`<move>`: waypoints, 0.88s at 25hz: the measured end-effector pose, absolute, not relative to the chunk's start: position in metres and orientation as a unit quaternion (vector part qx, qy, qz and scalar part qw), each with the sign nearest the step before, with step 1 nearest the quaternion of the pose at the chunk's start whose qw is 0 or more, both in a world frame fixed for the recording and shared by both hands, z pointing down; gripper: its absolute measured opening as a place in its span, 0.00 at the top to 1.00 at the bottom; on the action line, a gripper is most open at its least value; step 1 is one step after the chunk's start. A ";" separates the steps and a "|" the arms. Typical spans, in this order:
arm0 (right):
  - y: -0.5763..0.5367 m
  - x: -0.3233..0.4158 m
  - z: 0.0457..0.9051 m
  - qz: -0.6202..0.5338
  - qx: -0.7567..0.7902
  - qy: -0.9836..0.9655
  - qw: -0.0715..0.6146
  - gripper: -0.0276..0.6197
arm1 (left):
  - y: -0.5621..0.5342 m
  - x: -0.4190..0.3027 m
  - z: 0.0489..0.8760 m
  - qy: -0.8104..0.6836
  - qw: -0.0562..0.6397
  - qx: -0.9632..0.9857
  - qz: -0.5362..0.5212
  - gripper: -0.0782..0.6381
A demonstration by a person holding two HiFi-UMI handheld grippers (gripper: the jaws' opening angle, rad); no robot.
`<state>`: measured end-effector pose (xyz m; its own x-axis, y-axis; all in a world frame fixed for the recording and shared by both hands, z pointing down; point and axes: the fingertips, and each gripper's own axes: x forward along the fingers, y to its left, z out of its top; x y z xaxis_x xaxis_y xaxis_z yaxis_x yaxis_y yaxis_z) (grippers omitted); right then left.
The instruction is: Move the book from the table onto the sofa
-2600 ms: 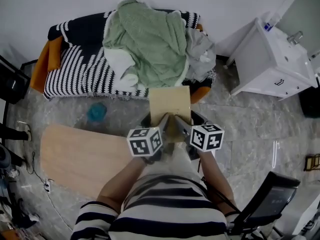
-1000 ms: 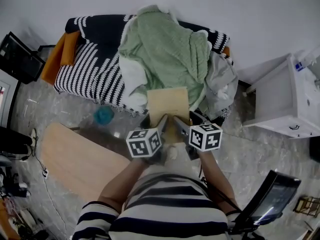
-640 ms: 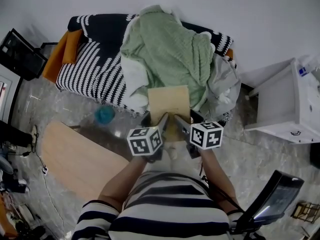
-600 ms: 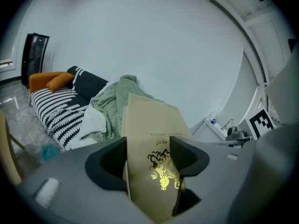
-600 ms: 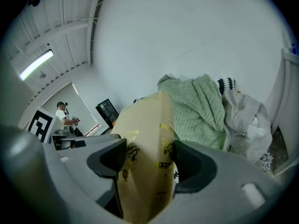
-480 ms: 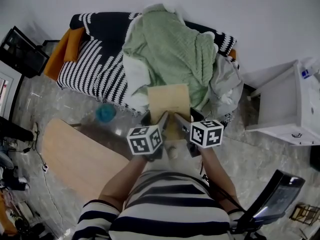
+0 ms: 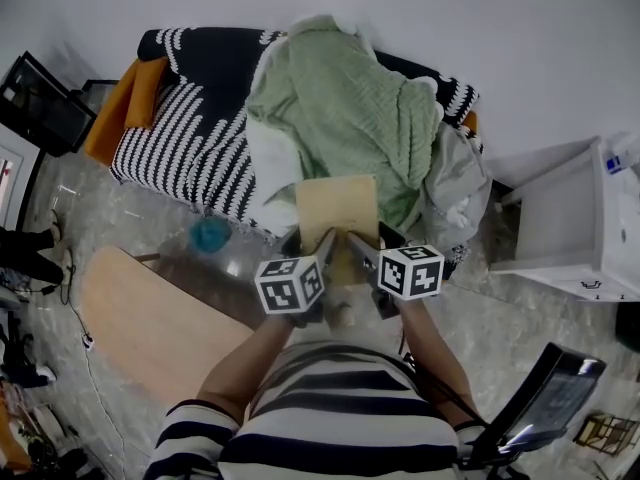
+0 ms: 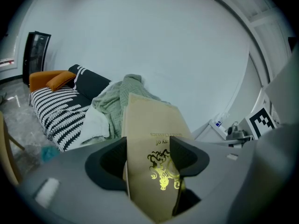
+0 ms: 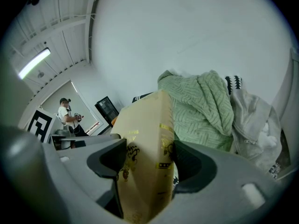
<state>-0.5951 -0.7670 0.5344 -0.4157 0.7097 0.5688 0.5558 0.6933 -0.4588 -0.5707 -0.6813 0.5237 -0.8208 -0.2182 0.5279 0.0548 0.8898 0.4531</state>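
Book hangs in the air just short of the sofa, clamped between left claw and right claw together. Mid-carry, I'd say; next it needs lowering onto the cushions or green blanket.

The left part of the sofa, under its striped cover, lies bare and gives flat room. An orange cushion closes its far left end. The middle and the right part are filled by a heaped green blanket and grey clothes, which rise straight beyond the book. The floor between sofa and table is open, except for a small teal thing. A white cabinet bounds the right side.
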 end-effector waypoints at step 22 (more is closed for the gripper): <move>-0.664 -0.662 0.557 0.084 -0.408 -0.810 0.413 0.47 | -0.580 -0.631 0.546 -0.918 0.305 0.004 -0.252 0.49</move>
